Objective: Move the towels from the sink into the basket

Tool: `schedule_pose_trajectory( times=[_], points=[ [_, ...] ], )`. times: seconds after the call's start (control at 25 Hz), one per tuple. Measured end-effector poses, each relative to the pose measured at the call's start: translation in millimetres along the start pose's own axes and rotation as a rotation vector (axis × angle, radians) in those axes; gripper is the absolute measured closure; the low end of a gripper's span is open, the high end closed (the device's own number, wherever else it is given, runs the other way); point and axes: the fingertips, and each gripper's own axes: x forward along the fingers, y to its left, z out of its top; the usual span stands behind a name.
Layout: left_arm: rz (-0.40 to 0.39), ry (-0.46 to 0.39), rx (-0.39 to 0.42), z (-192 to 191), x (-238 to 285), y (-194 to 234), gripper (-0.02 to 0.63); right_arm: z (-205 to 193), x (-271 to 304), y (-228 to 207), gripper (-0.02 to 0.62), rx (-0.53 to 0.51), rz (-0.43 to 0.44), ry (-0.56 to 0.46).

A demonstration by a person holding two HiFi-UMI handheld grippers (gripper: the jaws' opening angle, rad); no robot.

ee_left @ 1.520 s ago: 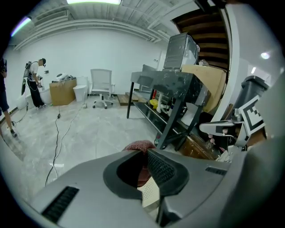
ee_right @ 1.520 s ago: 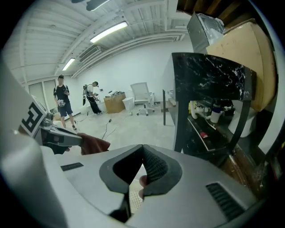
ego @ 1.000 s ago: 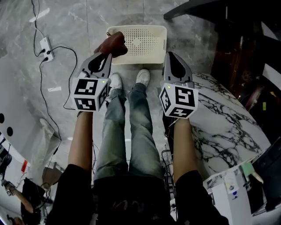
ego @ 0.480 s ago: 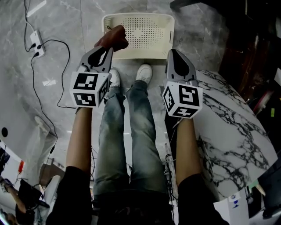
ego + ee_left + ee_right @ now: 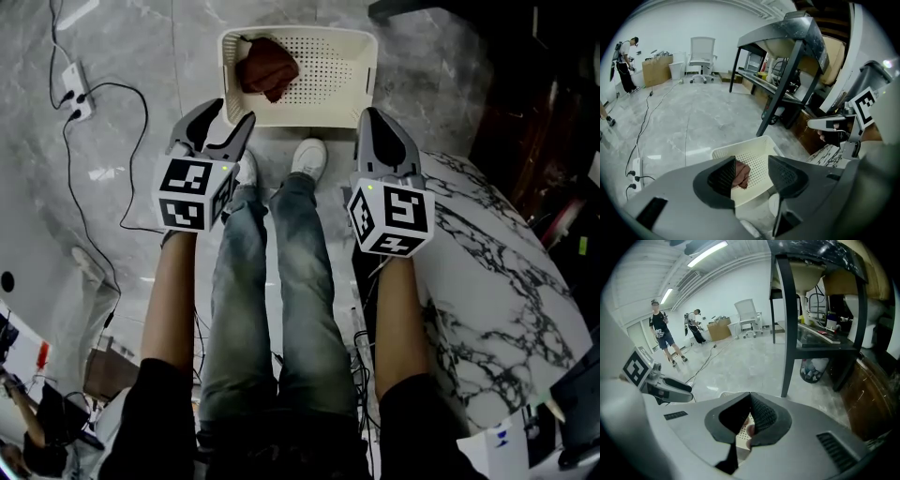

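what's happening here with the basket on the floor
A standing person holds tongs in each hand by a cream basket on the floor. The left tongs are opening with nothing between them, and a reddish-brown towel lies loose inside the basket, at its left end. The right tongs are shut and empty.

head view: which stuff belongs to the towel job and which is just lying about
Job: towel; basket; left gripper, jaws opening, nothing between them.
Lying about: power strip; marble counter.

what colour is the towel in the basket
Reddish brown. The towel lies in the cream basket, clearest in the head view.
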Motion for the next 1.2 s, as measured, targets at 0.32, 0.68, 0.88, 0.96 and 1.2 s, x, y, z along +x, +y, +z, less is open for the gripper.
schedule_pose_trajectory(
  times=[0.32, 0.68, 0.88, 0.96, 1.2],
  points=[
    [-0.009, -0.033, 0.007, 27.0, -31.4, -6.8, 0.379, 39.3, -20.1, 10.6, 0.580, -0.004, -0.002, -0.047],
    [-0.002, -0.068, 0.000, 57.3, -82.5, -20.5, 0.468, 75.8, -61.6, 29.7, 0.580, -0.013, -0.002, -0.083],
    [0.029, -0.102, -0.001, 78.5, -112.9, -21.1, 0.550, 105.3, -83.7, 41.6, 0.580, -0.014, 0.001, -0.118],
    [0.033, -0.118, -0.011, 87.4, -124.5, -21.8, 0.565, 116.6, -93.1, 45.3, 0.580, -0.016, -0.002, -0.131],
    [0.045, -0.153, -0.013, 114.1, -157.1, -26.1, 0.589, 143.1, -121.6, 51.0, 0.580, 0.001, -0.005, -0.159]
  ],
)
